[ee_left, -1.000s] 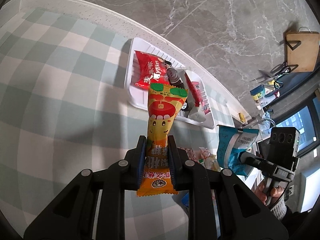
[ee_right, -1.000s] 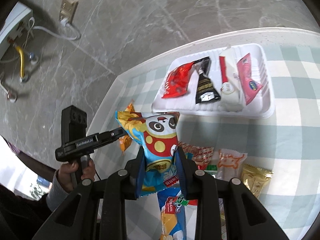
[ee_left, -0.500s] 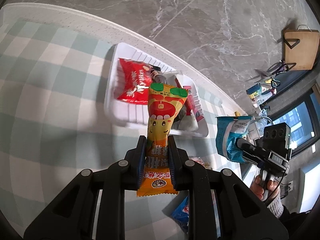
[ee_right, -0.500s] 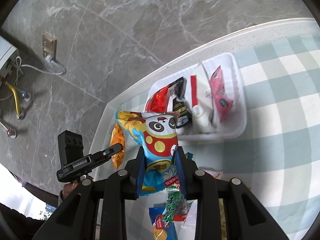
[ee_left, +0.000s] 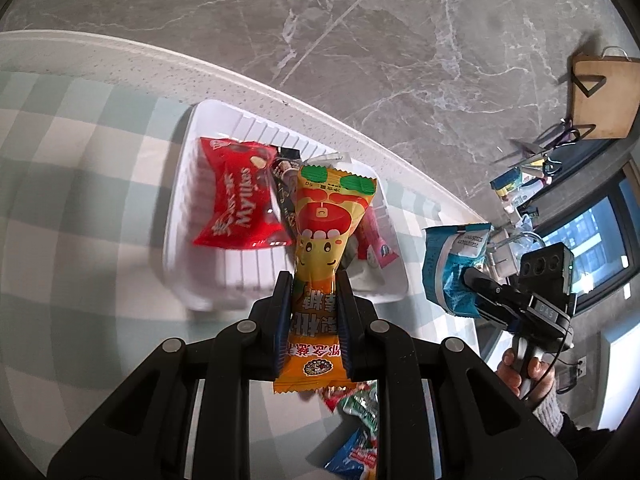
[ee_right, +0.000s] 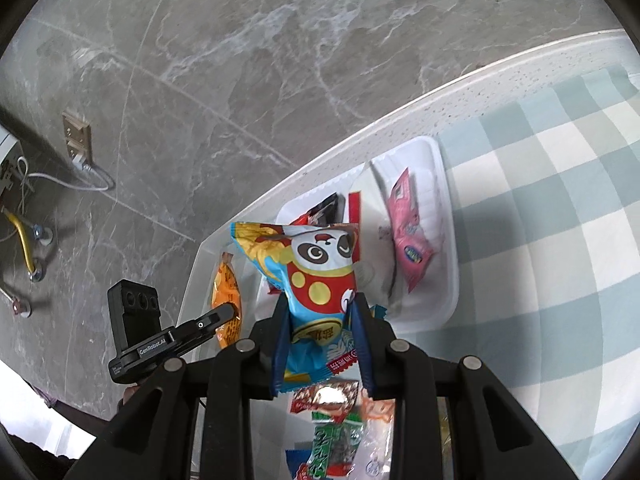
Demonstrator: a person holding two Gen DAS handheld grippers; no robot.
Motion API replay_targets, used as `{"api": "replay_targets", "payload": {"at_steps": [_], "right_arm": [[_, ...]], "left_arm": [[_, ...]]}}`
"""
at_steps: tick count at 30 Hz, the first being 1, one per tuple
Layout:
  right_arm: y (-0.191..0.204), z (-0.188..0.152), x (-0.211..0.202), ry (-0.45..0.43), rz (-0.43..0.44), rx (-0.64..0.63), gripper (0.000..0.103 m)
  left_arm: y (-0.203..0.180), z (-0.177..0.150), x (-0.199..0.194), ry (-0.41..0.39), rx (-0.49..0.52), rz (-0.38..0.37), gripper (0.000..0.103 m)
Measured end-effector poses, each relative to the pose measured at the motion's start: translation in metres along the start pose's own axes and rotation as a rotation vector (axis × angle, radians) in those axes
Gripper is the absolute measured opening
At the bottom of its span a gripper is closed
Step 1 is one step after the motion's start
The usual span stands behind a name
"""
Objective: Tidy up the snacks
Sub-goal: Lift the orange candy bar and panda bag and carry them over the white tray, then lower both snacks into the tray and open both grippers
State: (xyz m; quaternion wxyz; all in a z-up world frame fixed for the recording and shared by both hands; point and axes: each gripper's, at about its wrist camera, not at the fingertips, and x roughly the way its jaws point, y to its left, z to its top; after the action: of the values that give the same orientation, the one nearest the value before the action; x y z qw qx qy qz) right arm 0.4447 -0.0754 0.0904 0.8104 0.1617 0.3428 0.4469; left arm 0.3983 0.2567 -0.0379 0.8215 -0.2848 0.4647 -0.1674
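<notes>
My left gripper [ee_left: 314, 292] is shut on an orange and yellow snack packet [ee_left: 326, 240], held upright just in front of the white tray [ee_left: 180, 184]. The tray holds a red Mylikes bag [ee_left: 240, 200], a dark packet [ee_left: 285, 196] and a pink packet [ee_left: 378, 236]. My right gripper [ee_right: 320, 316] is shut on a blue panda snack bag [ee_right: 316, 272], raised near the tray [ee_right: 448, 204]. In the right wrist view the left gripper [ee_right: 218, 318] carries the orange packet [ee_right: 227, 300]. In the left wrist view the right gripper [ee_left: 466, 280] carries the blue bag [ee_left: 454, 268].
Loose snack packets [ee_right: 340, 416] lie on the checked tablecloth [ee_right: 560, 240] below both grippers. The white table edge [ee_right: 400, 120] runs along the grey marble floor [ee_right: 280, 40]. A wall socket with cables [ee_right: 76, 140] is at the left. A hand [ee_left: 528, 376] holds the right gripper's handle.
Both grippers moved toward the tray with their packets; the tray now looks larger and closer in both views. The right gripper rolled, so the tray tilts more steeply in its view.
</notes>
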Motion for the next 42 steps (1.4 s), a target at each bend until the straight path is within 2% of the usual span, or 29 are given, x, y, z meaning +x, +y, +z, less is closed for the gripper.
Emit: {"api": "replay_targets", "payload": {"at_steps": [16, 27, 36, 42], "right_arm": [[-0.018, 0.035, 0.02, -0.013, -0.039, 0.011, 0.031], [-0.02, 0.054, 0.049, 0.006, -0.072, -0.032, 0.031], [-0.024, 0.057, 0.074, 0.037, -0.108, -0.056, 0.032], [-0.011, 0.057, 0.081, 0.049, -0.161, -0.148, 0.035]], "left_arm": [[-0.014, 0.042, 0.043, 0.011, 0.01, 0.023, 0.019], [-0.017, 0.061, 0.075, 0.015, -0.003, 0.058, 0.019], [0.0, 0.069, 0.103, 0.019, -0.01, 0.146, 0.019], [0.0, 0.069, 0.119, 0.036, 0.036, 0.207, 0.02]]}}
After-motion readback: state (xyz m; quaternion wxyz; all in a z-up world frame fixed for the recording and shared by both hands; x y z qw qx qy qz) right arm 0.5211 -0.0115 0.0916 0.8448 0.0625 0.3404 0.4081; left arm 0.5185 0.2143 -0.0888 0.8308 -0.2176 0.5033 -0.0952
